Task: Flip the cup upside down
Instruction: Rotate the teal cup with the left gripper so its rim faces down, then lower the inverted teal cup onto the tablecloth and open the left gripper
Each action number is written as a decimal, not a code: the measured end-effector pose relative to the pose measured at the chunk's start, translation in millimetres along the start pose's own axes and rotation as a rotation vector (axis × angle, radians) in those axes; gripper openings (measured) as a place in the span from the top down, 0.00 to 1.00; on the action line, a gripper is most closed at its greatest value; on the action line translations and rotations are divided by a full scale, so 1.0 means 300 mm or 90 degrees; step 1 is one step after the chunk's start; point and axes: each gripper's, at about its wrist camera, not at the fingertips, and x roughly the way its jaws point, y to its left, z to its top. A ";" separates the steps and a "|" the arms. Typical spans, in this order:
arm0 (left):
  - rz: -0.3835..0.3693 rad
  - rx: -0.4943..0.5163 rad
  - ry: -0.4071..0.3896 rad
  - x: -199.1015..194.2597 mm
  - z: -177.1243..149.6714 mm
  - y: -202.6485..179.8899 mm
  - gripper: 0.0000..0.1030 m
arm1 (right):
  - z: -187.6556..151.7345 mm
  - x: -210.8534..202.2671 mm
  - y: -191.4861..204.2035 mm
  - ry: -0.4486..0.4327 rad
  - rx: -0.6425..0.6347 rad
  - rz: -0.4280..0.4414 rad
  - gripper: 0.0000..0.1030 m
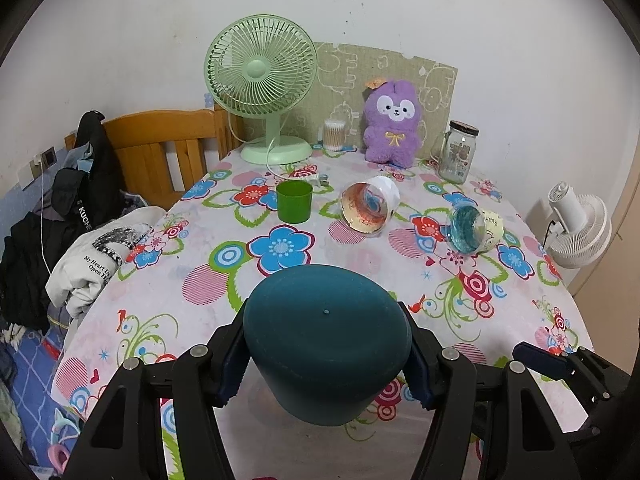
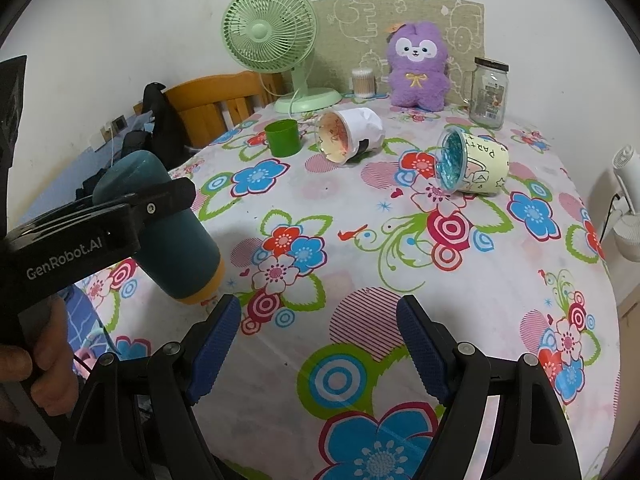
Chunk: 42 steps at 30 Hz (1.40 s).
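Note:
My left gripper is shut on a dark teal cup and holds it above the table's near edge, base towards the camera. In the right wrist view the same teal cup is tilted, base up and left, its orange-rimmed mouth down and right, clamped in the left gripper. My right gripper is open and empty over the flowered tablecloth. A green cup stands upright. A white cup and a cream "party" cup lie on their sides.
At the table's back stand a green fan, a cotton swab box, a purple plush toy and a glass jar. A wooden bed frame with clothes is left. A white fan is right.

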 end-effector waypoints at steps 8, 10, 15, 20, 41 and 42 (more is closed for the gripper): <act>0.029 0.013 0.034 0.082 -0.027 -0.007 0.35 | -0.004 0.000 0.002 0.006 0.000 -0.003 0.20; 0.044 0.018 0.037 0.097 -0.038 -0.008 0.35 | -0.006 -0.002 0.002 0.007 -0.001 -0.005 0.20; 0.055 0.034 0.032 0.097 -0.040 -0.016 0.18 | -0.007 0.003 0.001 0.009 0.001 -0.007 0.20; 0.055 0.028 0.024 0.088 -0.037 -0.012 0.09 | -0.007 0.004 0.009 0.011 -0.004 -0.007 0.20; 0.040 0.020 0.019 0.065 -0.028 -0.015 0.09 | -0.009 0.005 0.016 0.015 -0.006 -0.012 0.20; 0.039 0.019 0.019 0.063 -0.027 -0.014 0.09 | -0.009 0.005 0.016 0.015 -0.006 -0.013 0.20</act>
